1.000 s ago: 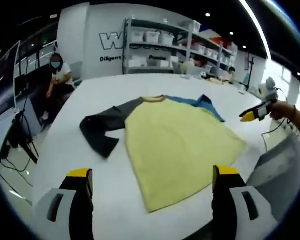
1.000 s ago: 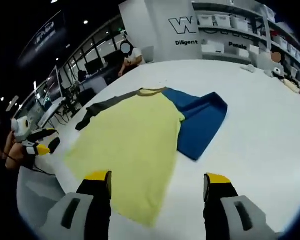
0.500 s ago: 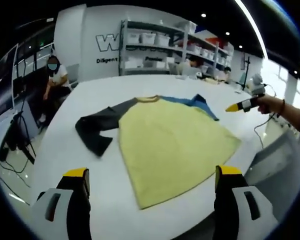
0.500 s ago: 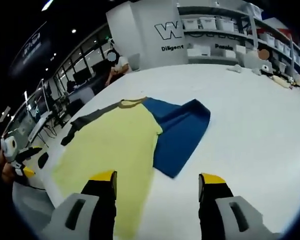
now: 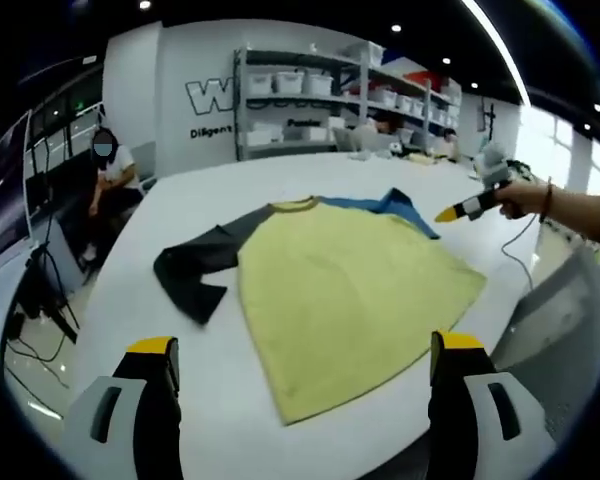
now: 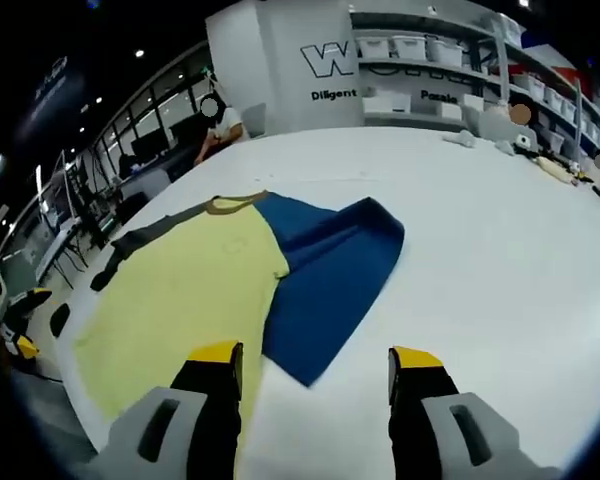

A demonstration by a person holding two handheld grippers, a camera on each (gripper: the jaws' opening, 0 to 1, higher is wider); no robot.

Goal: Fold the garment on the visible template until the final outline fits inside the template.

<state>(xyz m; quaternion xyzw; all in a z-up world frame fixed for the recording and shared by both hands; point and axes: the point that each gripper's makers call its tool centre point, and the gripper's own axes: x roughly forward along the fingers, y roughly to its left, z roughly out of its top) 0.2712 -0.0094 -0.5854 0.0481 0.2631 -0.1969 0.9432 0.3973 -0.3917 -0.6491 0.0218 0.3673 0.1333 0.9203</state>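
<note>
Two tools, left tool [image 5: 298, 375] and right tool [image 6: 316, 385], gaping wide, holding nothing, above yellow garment [image 5: 345, 290] flat on white counter [image 5: 170, 350]; template perhaps hidden.

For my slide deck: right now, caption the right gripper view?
Open right gripper hovers above a shirt spread on a white table, blue sleeve ahead.

On the far white wall [image 6: 280, 60], a big outlined "W" heads a cut-off logo, with smaller "Diligent" below it and a partly hidden word beginning "Pa" further right.
</note>
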